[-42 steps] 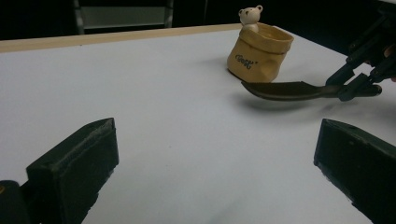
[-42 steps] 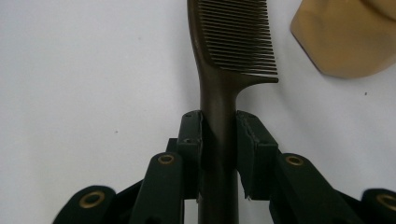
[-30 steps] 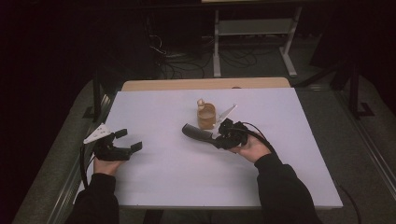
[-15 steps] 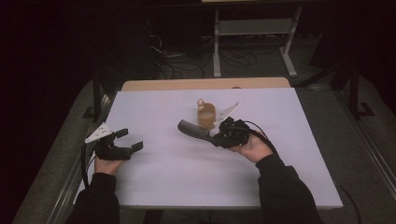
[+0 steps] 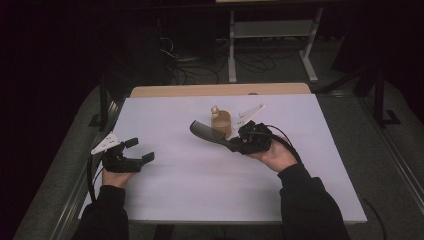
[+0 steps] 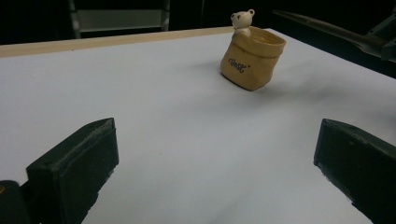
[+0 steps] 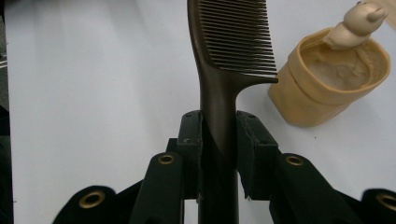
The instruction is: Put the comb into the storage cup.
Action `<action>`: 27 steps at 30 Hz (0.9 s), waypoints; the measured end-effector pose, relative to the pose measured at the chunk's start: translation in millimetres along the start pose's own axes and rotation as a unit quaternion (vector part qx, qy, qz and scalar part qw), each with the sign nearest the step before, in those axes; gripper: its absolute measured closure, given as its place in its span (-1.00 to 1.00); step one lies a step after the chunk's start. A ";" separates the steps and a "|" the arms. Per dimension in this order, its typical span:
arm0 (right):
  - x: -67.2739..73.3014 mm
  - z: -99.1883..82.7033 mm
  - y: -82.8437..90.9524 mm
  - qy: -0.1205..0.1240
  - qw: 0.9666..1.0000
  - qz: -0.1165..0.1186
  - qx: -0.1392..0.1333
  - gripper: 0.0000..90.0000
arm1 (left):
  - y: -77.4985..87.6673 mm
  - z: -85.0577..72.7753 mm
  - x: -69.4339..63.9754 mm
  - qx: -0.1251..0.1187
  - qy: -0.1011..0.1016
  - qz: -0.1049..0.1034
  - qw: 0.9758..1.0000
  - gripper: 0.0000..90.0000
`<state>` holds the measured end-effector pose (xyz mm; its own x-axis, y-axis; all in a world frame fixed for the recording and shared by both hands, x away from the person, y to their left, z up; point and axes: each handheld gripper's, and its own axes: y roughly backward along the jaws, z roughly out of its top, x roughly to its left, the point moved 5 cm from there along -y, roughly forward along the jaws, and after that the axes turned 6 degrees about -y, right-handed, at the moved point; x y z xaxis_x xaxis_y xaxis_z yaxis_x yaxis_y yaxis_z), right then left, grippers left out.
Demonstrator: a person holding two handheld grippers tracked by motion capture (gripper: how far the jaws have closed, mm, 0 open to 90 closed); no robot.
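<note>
While I am working from my side of the white table (image 5: 165,195), these lines are running left to right.

Left gripper: I am holding my left gripper (image 5: 138,150) low over the table's left part, jaws spread wide, nothing between them.

Left gripper view: it is showing the two black pads far apart over bare white surface, with the pot (image 6: 252,58) standing well beyond them.

Comb, looks: I am carrying a dark brown comb (image 5: 207,133), one piece, with a smooth curved handle and a row of fine, close teeth along one edge.

Comb, place: it is hanging above the table's middle, just beside the pot, pointing left and away from my right hand (image 5: 272,155).

Pot: a tan pot (image 5: 221,123) shaped like a small sack is standing near the table's far middle, a pale bear figure peeking over its rim.

Right gripper: my right gripper (image 5: 235,145) is pinching the comb's handle, jaws closed narrowly against both of its sides.

Count: I am seeing two grippers, one comb, one pot, one bear figure.

View differences: the left gripper view is giving the lettering on the pot's side; the right gripper view is giving the comb's (image 7: 233,42) single teeth and the pot's (image 7: 327,79) hollow inside; the high view is giving both my sleeves and the whole table.
</note>
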<state>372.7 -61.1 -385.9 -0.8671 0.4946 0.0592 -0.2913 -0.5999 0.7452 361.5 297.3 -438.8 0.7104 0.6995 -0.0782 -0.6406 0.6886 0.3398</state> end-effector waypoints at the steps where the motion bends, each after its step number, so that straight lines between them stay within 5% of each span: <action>1: -0.2 0.9 1.3 0.002 1.000 -0.001 -0.002 0.59 | -0.4 0.4 -0.3 0.000 -0.001 0.000 1.000 -1.00; 15: -1.6 14.8 13.7 0.009 0.999 -0.006 -0.032 0.59 | 1.8 12.8 2.9 -0.013 0.017 0.015 1.000 -1.00; 27: -4.2 24.8 24.9 0.013 0.998 -0.010 -0.054 0.59 | -0.3 34.1 -7.6 -0.028 0.035 -0.011 0.999 -1.00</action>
<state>379.1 -62.6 -351.2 -0.8704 0.4916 0.0280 -0.3484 -0.6550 0.6705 366.3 285.2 -406.3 0.7038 0.6941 -0.1512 -0.6417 0.7125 0.2839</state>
